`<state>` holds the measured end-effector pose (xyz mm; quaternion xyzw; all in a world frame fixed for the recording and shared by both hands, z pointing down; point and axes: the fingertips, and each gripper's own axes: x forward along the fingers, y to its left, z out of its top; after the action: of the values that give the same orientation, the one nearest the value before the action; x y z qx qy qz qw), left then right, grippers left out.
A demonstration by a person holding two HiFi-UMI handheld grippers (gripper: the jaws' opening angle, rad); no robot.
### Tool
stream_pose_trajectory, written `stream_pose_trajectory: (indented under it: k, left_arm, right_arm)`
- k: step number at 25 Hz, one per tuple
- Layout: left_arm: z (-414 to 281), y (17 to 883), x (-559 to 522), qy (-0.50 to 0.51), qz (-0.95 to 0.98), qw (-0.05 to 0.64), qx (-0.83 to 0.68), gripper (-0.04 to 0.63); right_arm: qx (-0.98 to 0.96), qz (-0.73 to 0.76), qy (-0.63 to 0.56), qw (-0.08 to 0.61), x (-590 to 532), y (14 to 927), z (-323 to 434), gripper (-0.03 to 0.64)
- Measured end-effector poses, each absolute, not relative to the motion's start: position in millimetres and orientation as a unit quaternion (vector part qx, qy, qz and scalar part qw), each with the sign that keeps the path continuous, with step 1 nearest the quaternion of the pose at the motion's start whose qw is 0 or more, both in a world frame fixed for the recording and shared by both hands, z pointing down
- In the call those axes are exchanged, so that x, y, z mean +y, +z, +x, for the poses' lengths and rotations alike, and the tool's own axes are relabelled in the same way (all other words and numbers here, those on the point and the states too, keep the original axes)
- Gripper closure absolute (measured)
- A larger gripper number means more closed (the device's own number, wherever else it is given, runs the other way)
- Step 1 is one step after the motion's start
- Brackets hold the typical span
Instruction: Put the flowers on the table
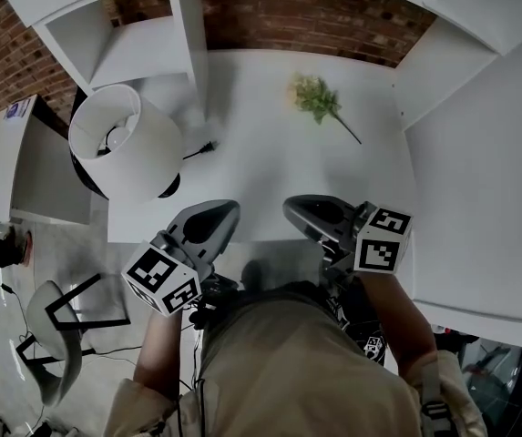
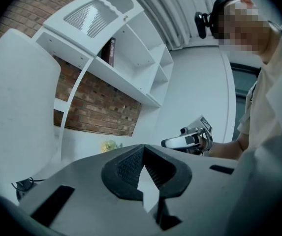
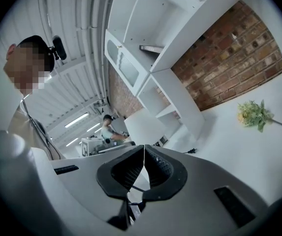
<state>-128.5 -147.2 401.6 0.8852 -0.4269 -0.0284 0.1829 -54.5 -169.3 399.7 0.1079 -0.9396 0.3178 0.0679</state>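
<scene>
Yellowish flowers point(image 1: 315, 98), seemingly one sprig, lie on the white table point(image 1: 251, 167)

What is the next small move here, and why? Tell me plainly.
Probably just draw both grippers back. The flowers already lie on the table, far side, touching neither gripper; the left gripper and right gripper sit shut and empty at its near edge, so nothing seems left to place.

flowers point(image 1: 315, 98) on table point(image 1: 261, 167) far side, lamp point(image 1: 119, 139) at left edge
</scene>
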Motion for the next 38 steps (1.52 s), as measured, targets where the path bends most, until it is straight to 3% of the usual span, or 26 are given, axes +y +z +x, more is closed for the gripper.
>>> stream_pose_trajectory:
  k: [18,38]
  left_arm:
    - [-64,401,-131,-0.001,0.896,0.187,-0.403,0.586]
    - [-34,385,-101,-0.023,0.9,0.173,-0.4,0.586]
  right_arm:
    - [-0.935,0.124,0.331,0.03,-143,395,16,0.594]
    - [-0.944,0.101,0.313,0.042,-99,391,47,0.594]
